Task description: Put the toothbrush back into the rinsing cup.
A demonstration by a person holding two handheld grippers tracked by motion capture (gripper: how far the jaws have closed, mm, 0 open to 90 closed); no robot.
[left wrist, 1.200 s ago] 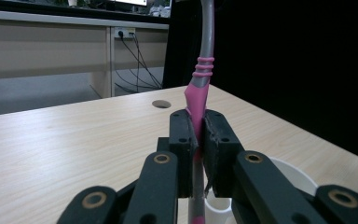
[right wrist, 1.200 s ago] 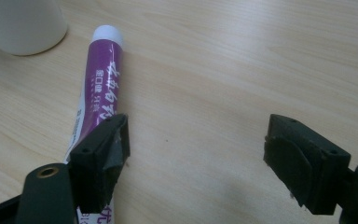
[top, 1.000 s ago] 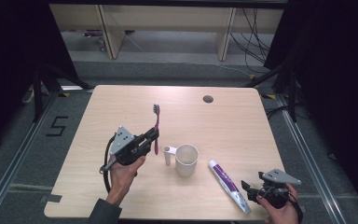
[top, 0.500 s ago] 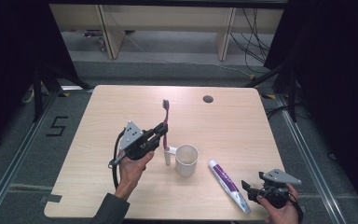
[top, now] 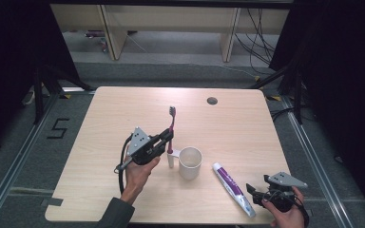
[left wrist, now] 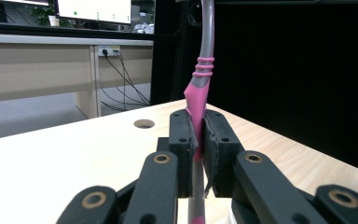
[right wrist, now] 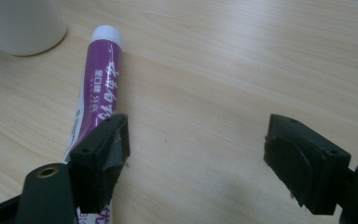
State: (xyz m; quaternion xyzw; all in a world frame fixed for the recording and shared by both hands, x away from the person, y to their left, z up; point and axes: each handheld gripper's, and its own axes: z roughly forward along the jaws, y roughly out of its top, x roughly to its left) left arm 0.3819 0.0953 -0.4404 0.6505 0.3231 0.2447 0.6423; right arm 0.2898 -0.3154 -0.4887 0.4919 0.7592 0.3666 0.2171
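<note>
A pale wooden table (top: 123, 123) is being viewed from above, with a round cable hole (top: 212, 100) lying toward twelve o'clock of its middle. On the floor at nine o'clock of the table a black figure "5" (top: 58, 128) is being shown as a tape mark. A white cup (top: 190, 162) is being left standing upright near the table's middle, just at four o'clock of the left gripper (top: 164, 141). A pink and grey toothbrush (top: 171, 129) is being held upright by that gripper, its jaws being pressed shut on the pink handle (left wrist: 196, 105), with the bristle head pointing to twelve o'clock; the brush is being kept just at ten o'clock of the cup. A purple and white toothpaste tube (top: 233, 187) is being left lying flat at four o'clock of the cup, its white cap (right wrist: 107, 33) pointing toward the cup; white script is being shown along it, too unclear to be read. The right gripper (right wrist: 196, 163) is being held low over the table with its jaws spread wide and nothing being gripped, one jaw being held just beside the tube.
</note>
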